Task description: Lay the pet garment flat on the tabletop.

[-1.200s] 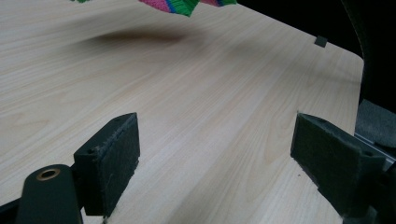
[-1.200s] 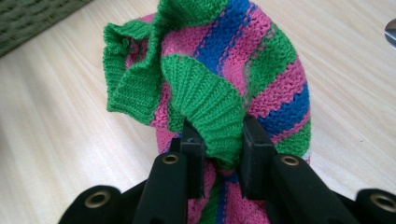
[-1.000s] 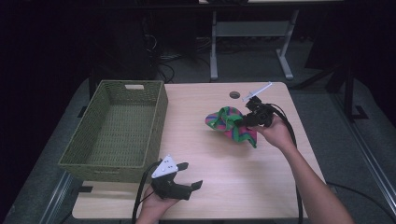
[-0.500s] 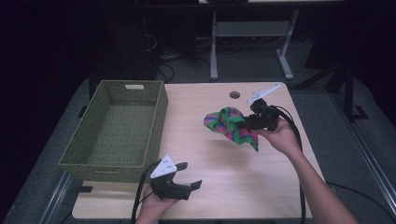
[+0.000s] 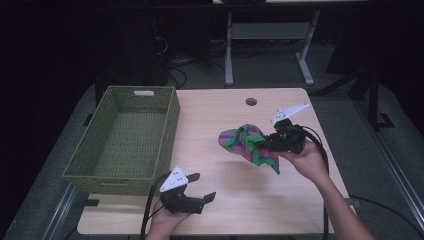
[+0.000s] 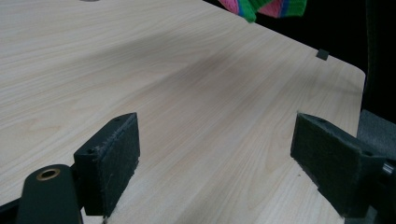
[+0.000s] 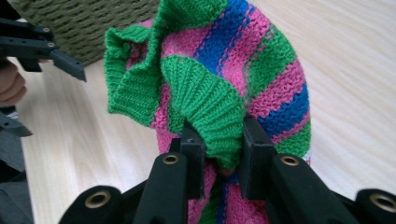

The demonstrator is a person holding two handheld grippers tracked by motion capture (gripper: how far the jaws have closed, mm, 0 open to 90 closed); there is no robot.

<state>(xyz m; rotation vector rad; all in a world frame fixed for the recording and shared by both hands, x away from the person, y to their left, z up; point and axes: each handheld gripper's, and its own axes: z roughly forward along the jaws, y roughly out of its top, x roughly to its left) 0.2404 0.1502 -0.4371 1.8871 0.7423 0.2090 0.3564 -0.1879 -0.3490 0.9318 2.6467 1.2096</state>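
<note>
Handheld gripper units, black, one per hand, forearms bare.

Left gripper (image 5: 201,189): black body, two angular black jaws, a grey three-cornered plate (image 5: 174,179) with small dark holes mounted on top, and a black cable (image 5: 148,212) looping from its rear. Its pads (image 6: 114,161) are flat rectangular blocks with a rough, felt-like dark surface, and a brass-ringed hole sits in the arm behind one. Right gripper (image 7: 219,156): the same black construction, with brass-ringed holes (image 7: 170,159) along the jaw arms and small dark screws near the tips. It carries a matching grey plate (image 5: 289,112) and a black cable (image 5: 322,152) along the forearm. No sleeves are visible on either forearm.
</note>
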